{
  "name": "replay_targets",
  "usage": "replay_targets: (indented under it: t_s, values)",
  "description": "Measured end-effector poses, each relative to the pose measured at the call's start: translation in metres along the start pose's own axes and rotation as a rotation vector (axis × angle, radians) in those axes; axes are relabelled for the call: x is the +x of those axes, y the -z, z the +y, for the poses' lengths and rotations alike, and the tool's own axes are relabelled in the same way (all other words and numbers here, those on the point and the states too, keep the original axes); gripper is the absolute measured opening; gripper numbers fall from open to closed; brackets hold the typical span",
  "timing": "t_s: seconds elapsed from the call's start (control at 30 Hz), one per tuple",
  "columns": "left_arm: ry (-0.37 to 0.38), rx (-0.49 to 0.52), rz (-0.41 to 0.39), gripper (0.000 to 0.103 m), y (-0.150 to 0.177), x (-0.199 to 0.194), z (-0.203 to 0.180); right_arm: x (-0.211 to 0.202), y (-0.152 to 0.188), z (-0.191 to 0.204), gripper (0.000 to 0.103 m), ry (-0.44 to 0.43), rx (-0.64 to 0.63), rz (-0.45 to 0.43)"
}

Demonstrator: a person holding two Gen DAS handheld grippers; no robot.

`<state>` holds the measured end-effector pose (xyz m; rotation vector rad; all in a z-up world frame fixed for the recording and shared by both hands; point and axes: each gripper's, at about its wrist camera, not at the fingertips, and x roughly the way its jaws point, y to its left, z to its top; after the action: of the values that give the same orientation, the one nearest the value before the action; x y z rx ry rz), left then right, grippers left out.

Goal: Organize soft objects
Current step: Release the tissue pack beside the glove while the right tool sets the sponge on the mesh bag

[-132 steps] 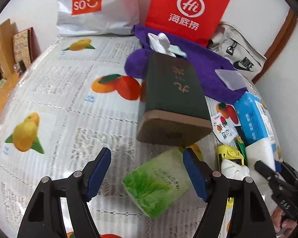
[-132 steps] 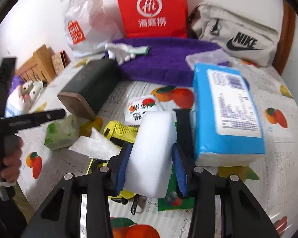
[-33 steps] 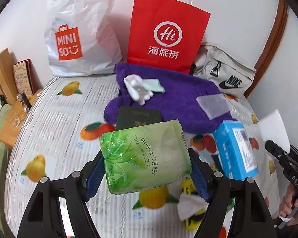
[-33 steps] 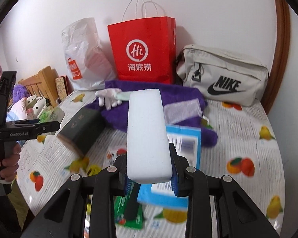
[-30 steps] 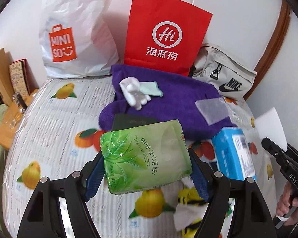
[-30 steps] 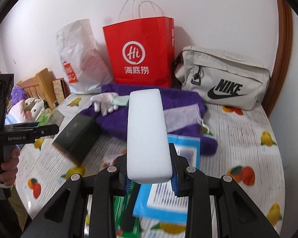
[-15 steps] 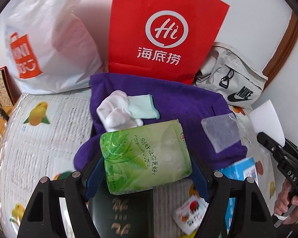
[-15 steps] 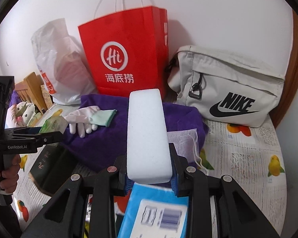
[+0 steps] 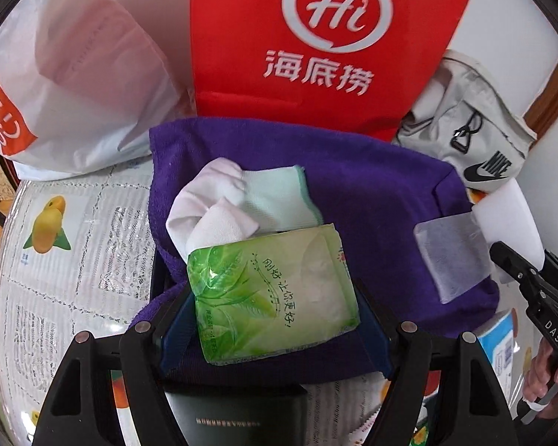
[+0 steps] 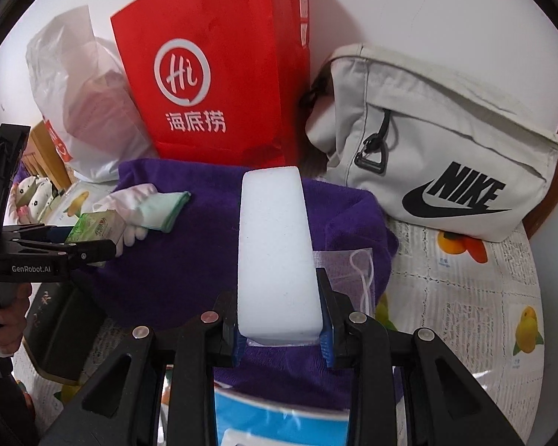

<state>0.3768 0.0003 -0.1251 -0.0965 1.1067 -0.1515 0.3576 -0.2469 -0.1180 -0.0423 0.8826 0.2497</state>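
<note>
**Both jaws loaded above the purple towel**

Fruit-print cloth [image 10: 465,297] covers the surface I'm working over, with a white wall behind.

My left gripper [image 9: 271,316] is clenched on the green tissue pack [image 9: 271,290]: both blue pads press its sides, and the pack sits tilted between them, its far end sticking out past the tips. My right gripper [image 10: 281,330] is clenched on the white sponge [image 10: 275,252], gripped near its lower end so most of the block stands out forward beyond the jaws.

Directly under both loads lies the towel [image 9: 372,204]. On it, just beyond the pack, rests a white glove [image 9: 208,208] with a pale green cloth [image 9: 279,200] touching it. To the right on the towel lies a small mesh pouch [image 9: 450,256], close to the sponge's right side in the right view. I cannot tell whether either load touches the towel.

A dark box [image 10: 59,330] sits at the towel's near-left edge, below the left gripper, and a blue pack [image 10: 279,423] lies under my right jaws at the near edge.

Behind the towel stand a red paper bag [image 10: 219,85], a white plastic bag [image 9: 74,85] to its left and a grey Nike bag [image 10: 446,148] to its right, all against the wall.
</note>
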Motion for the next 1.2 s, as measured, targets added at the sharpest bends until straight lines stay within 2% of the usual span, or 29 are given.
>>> replay_targets:
  t_s: [0.47,0.67,0.8,0.87,0.93,1.0,1.2]
  values:
    - [-0.014,0.015,0.053,0.077,-0.009,0.022,-0.003,0.048,-0.018,-0.016,0.031,-0.007,-0.019,0.105]
    - [0.022,0.009,0.052,0.078,-0.013,0.023,-0.001,0.065,-0.023,-0.024,0.031,-0.020,0.015,0.135]
    - [0.055,0.011,0.048,0.086,-0.014,0.021,0.000,0.069,-0.025,-0.023,0.032,-0.018,0.012,0.135]
    - [0.054,0.011,0.050,0.088,-0.013,0.021,0.000,0.068,-0.025,-0.022,0.038,-0.021,-0.005,0.139]
    - [0.054,0.005,0.059,0.088,-0.013,0.022,-0.001,0.066,-0.025,-0.020,0.055,-0.004,-0.019,0.126]
    - [0.052,-0.001,0.065,0.088,-0.012,0.021,-0.001,0.063,-0.025,-0.016,0.065,-0.003,-0.037,0.116]
    - [0.048,-0.003,0.047,0.088,-0.006,0.003,-0.002,0.046,-0.022,-0.012,0.068,0.031,-0.056,0.094]
